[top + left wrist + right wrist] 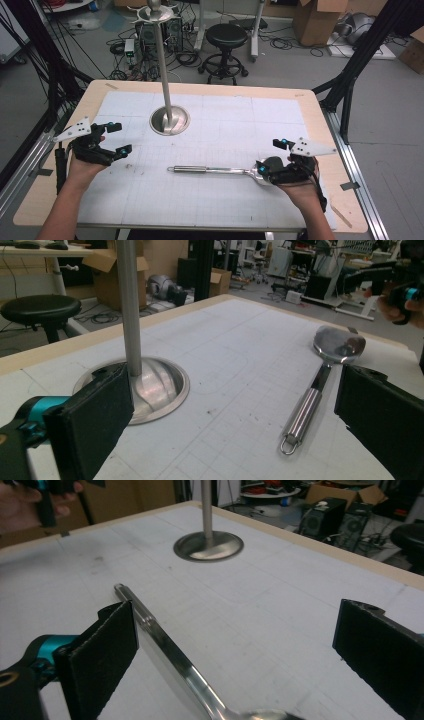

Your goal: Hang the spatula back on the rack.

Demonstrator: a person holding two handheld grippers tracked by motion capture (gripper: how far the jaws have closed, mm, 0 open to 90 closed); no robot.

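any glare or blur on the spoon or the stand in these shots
High view: soft overall, spoon handle shows a pale sheen. Left gripper view: bright glare on the spoon bowl and the stand base; near jaws slightly blurred. Right gripper view: a light streak runs along the handle.

no readable text, labels or numbers

Steel ladle (220, 171): polished, long handle, hang loop at its 9 o'clock end, bowl at 3 o'clock. Lies flat on the desk (210, 210), near-centre, at 6 o'clock of the stand base (170, 121).
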